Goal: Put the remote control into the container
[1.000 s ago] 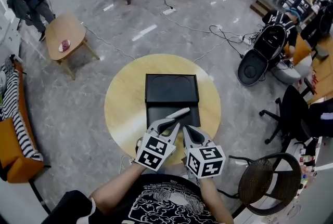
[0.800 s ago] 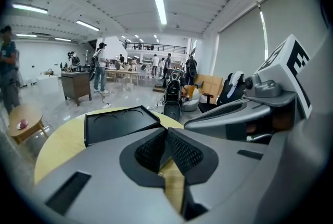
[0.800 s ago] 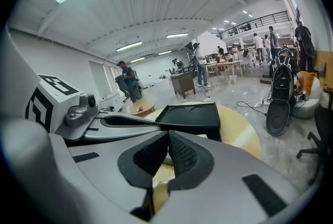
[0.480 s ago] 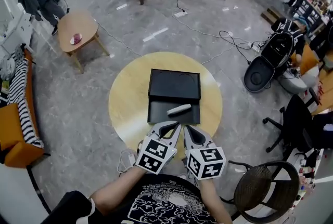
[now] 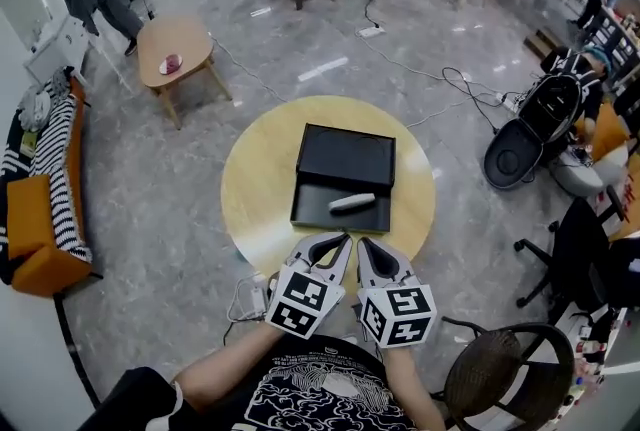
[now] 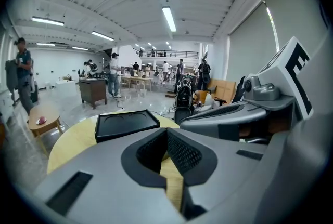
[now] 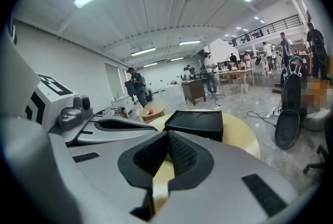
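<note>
A pale grey remote control (image 5: 352, 202) lies flat in the front half of the black container (image 5: 318, 211), which stands on the round yellow table (image 5: 255, 199). The container's rear half (image 5: 347, 155) shows two round hollows. Both grippers hover side by side over the table's near edge, short of the container. My left gripper (image 5: 341, 240) is shut with nothing between its pads. My right gripper (image 5: 362, 243) is shut and empty too. The left gripper view shows the left gripper (image 6: 166, 130) pointing at the container (image 6: 126, 124); the right gripper view shows the right gripper (image 7: 168, 133) and the container (image 7: 196, 123).
A wicker chair (image 5: 500, 371) stands at the near right, an office chair (image 5: 585, 249) beyond it. A small wooden side table (image 5: 175, 44) and an orange sofa (image 5: 40, 219) are to the left. Cables (image 5: 440, 84) run across the floor; people stand far back.
A second ago the remote was at my left gripper's tips over the container. It now lies in the front half, and both grippers have drawn back toward me, the left one closed.
</note>
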`<state>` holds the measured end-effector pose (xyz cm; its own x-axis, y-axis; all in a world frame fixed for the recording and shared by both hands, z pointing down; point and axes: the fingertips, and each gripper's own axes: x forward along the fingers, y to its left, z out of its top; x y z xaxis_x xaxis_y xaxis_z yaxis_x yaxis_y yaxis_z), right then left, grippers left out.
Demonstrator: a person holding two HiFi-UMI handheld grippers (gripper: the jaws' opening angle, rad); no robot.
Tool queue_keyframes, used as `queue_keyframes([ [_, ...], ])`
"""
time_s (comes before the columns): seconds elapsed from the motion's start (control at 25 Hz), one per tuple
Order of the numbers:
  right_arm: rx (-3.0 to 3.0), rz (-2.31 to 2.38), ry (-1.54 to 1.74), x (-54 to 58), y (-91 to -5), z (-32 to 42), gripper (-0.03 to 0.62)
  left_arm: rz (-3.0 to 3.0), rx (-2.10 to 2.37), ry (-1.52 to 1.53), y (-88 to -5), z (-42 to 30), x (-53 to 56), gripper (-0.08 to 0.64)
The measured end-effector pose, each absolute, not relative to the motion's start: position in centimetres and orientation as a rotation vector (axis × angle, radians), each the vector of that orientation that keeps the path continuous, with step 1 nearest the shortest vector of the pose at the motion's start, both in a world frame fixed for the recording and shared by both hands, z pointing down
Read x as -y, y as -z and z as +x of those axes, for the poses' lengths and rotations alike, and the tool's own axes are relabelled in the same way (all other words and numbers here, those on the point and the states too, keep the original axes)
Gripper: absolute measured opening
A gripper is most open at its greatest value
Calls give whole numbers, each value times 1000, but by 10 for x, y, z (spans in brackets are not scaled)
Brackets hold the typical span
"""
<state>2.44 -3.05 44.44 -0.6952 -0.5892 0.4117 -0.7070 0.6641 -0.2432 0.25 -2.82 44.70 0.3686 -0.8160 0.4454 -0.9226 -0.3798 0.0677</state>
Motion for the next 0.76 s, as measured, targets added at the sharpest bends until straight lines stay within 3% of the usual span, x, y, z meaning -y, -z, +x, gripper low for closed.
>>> queue_keyframes([
  [0.76,2621,981,-531,14,-436,46,23,2328,1629,-515,-434,26,14,14],
])
